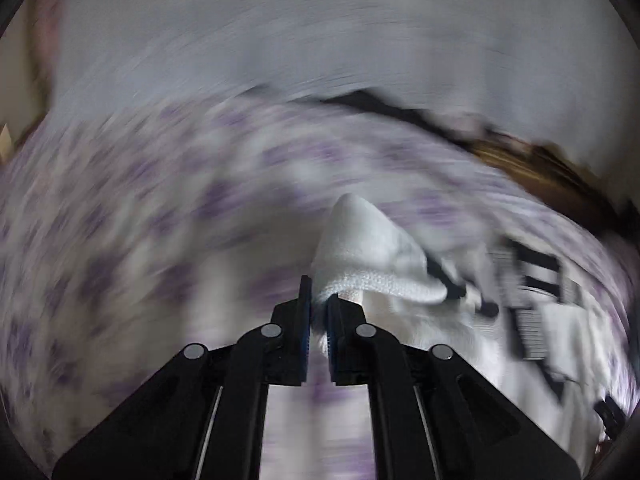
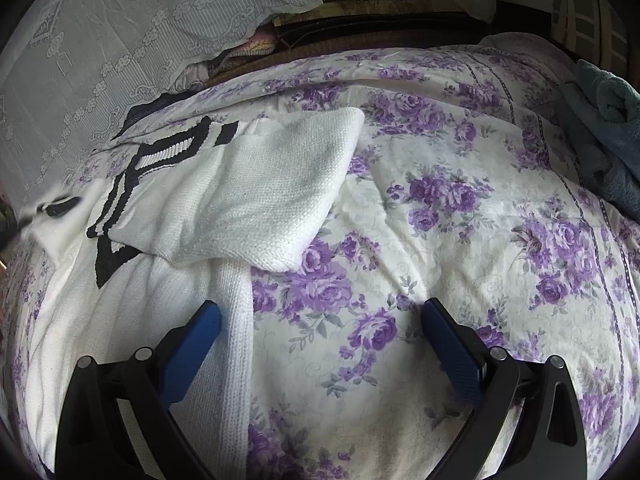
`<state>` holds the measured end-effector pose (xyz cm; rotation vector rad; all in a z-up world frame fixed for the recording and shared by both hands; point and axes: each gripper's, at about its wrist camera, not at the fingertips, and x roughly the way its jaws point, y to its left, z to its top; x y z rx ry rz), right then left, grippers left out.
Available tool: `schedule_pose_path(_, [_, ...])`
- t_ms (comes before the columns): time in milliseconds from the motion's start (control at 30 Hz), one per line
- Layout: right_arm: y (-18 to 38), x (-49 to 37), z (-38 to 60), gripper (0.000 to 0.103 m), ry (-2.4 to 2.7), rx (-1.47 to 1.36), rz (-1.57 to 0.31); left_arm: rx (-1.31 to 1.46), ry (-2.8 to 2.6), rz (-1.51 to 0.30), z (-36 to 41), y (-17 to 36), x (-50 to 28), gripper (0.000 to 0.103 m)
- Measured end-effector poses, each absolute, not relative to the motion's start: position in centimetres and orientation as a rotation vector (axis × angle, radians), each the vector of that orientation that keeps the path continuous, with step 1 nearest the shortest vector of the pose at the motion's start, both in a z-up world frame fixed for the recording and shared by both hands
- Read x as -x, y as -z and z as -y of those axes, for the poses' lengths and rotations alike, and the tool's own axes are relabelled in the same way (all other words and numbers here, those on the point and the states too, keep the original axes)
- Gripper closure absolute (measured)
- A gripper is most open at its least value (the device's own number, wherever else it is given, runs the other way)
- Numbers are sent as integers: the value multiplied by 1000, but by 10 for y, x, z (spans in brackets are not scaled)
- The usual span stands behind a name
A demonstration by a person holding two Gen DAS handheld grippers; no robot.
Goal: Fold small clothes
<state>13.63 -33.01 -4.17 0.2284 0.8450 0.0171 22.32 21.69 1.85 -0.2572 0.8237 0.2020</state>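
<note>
A small white knit sweater [image 2: 160, 240] with black-and-white striped trim [image 2: 132, 184] lies on a purple-flowered bedspread [image 2: 460, 220]. One sleeve [image 2: 264, 192] is folded across its body. My right gripper [image 2: 320, 310] is open and empty, low over the sweater's right edge; its left finger [image 2: 196, 344] is above the white knit. My left gripper [image 1: 318, 304] is shut on a fold of the white sweater [image 1: 360, 248] and lifts it; that view is motion-blurred.
A white lace cloth [image 2: 120, 40] hangs at the back left. A dark wooden bed frame [image 2: 380, 28] runs along the back. A grey-blue towel [image 2: 604, 120] lies at the right edge of the bed.
</note>
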Motion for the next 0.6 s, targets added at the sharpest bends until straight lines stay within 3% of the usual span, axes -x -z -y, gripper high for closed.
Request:
schedule_pose_path(100, [15,-120,321,3,-13,-219,-689,447,-147,-873,-274,25,-203,91])
schedule_pose_path(167, [-6,-116,286,3,-88,-100,-629,562,-66,-796,-290,35,-190,90])
schedule_pose_path(233, [-15,-123,227,3,-187,119,-643,629,-31,-771,-296,34,-190,87])
schedule_pose_path(300, [-10,-135,178,4,-255,286,-672,577,-30,-768,-288,31,-192,77])
schedule_pose_path(400, [7,-177,114,23,-278,453,-728,501,-27,-767,-277,24,-193,65])
schedule_pose_path(500, [23,-214,95,29,-302,432,-836,430,-54,-726,-274,10,-181,55])
schedule_pose_path(533, [28,-226,93,31,-302,409,-843,408,-57,-706,-272,4,-177,46])
schedule_pose_path(567, [30,-229,97,33,-316,369,-841,370,-65,-676,-268,-5,-172,42])
schedule_pose_path(600, [29,-233,105,46,-324,316,-842,343,-68,-660,-264,-10,-170,42])
